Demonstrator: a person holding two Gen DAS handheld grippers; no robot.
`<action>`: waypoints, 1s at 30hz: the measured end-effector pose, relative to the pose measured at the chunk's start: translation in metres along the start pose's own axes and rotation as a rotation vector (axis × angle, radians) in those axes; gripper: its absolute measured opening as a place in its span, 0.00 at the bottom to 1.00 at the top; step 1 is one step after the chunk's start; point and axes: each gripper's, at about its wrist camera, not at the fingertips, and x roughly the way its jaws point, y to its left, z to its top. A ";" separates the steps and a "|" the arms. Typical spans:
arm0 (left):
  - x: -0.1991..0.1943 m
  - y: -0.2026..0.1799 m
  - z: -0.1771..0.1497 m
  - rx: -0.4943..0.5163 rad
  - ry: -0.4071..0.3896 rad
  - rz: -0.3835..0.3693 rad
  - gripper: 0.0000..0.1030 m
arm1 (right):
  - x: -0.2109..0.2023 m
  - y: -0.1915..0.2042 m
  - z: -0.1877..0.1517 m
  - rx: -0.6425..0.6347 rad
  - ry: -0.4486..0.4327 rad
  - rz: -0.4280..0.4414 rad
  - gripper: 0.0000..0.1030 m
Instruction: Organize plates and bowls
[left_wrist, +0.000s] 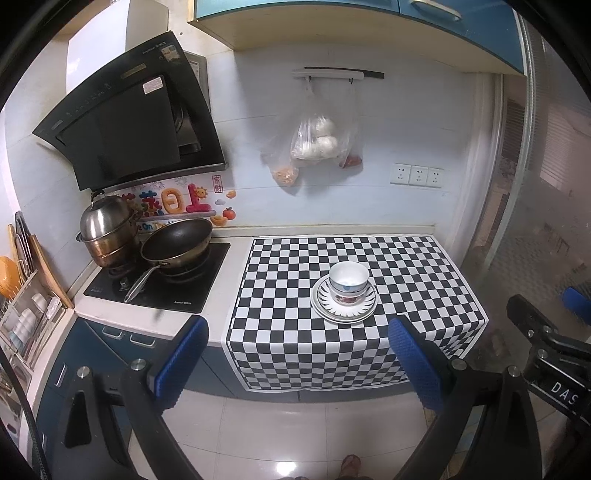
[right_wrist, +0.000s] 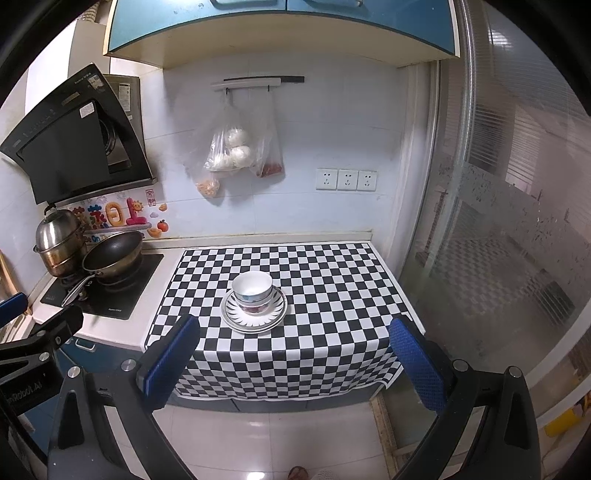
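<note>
Two stacked white bowls (left_wrist: 348, 283) (right_wrist: 252, 291) with a patterned outside sit on stacked plates (left_wrist: 325, 308) (right_wrist: 232, 317) whose rim has black stripes. The stack rests near the middle of a black-and-white checkered cloth (left_wrist: 424, 280) (right_wrist: 332, 288) on the counter. My left gripper (left_wrist: 297, 360) is open and held back over the floor, short of the counter's front edge, with nothing between its blue pads. My right gripper (right_wrist: 293, 354) is open too, equally far back and empty. Each gripper shows at the edge of the other's view.
A black hob (left_wrist: 192, 291) (right_wrist: 122, 299) on the left carries a frying pan (left_wrist: 177, 243) (right_wrist: 112, 254) and a steel steamer pot (left_wrist: 105, 230) (right_wrist: 57, 240). A dish rack (left_wrist: 26, 321) stands far left. Plastic bags (left_wrist: 317, 144) (right_wrist: 236, 155) hang on the wall. A glass partition (right_wrist: 498, 240) bounds the right side.
</note>
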 end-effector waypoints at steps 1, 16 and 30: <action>0.001 0.000 0.000 0.002 0.000 0.000 0.97 | 0.000 -0.001 0.000 -0.002 -0.002 0.000 1.00; -0.002 -0.005 0.000 0.002 -0.001 -0.001 0.97 | 0.001 -0.008 -0.001 -0.004 0.004 0.006 1.00; -0.007 -0.010 0.002 0.016 -0.007 -0.008 0.97 | 0.000 -0.016 -0.001 0.004 0.001 0.000 1.00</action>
